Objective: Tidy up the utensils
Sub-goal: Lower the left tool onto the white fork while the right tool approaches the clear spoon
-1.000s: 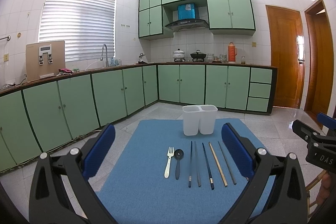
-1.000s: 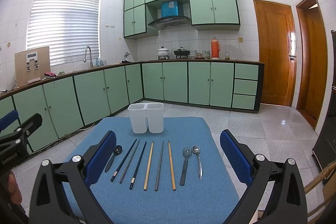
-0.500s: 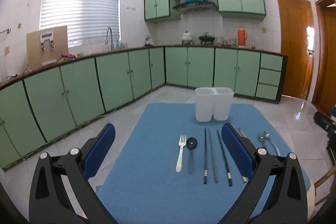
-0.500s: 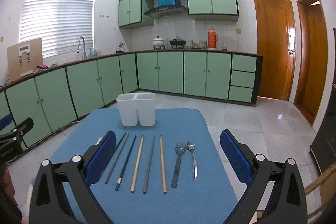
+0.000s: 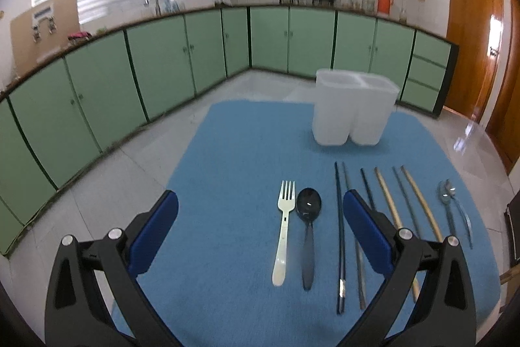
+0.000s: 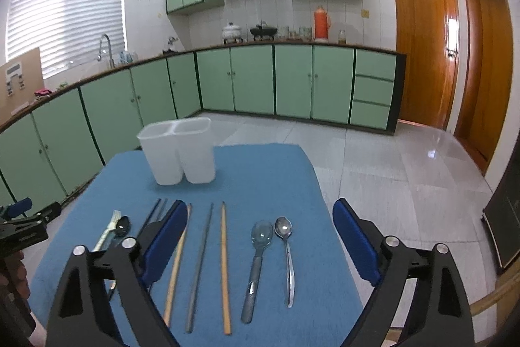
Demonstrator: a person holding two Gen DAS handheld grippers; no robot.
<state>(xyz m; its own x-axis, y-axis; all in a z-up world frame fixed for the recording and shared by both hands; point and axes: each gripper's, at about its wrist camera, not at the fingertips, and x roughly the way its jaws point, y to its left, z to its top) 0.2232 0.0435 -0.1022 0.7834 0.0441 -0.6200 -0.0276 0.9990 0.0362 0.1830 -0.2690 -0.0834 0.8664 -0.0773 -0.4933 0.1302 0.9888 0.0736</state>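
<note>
A row of utensils lies on a blue mat (image 5: 234, 152). From the left: a white fork (image 5: 283, 230), a black spoon (image 5: 308, 226), several dark and wooden chopsticks (image 5: 339, 226), then two metal spoons (image 5: 450, 204). A white two-compartment holder (image 5: 352, 111) stands behind them, empty as far as I see. My left gripper (image 5: 260, 207) is open above the fork and black spoon. My right gripper (image 6: 260, 217) is open above the wooden chopsticks (image 6: 224, 262) and the two metal spoons (image 6: 271, 259). The holder (image 6: 177, 148) stands far left in the right wrist view.
The mat (image 6: 266, 171) covers a small table with tiled floor all round. Green cabinets (image 6: 253, 80) line the walls. A wooden door (image 6: 422, 51) is at the right. The left gripper's body (image 6: 22, 226) shows at the left edge.
Both grippers have tilted down and moved closer to the utensils. The left one has shifted left so the fork and black spoon lie between its fingers. Both stay open.
</note>
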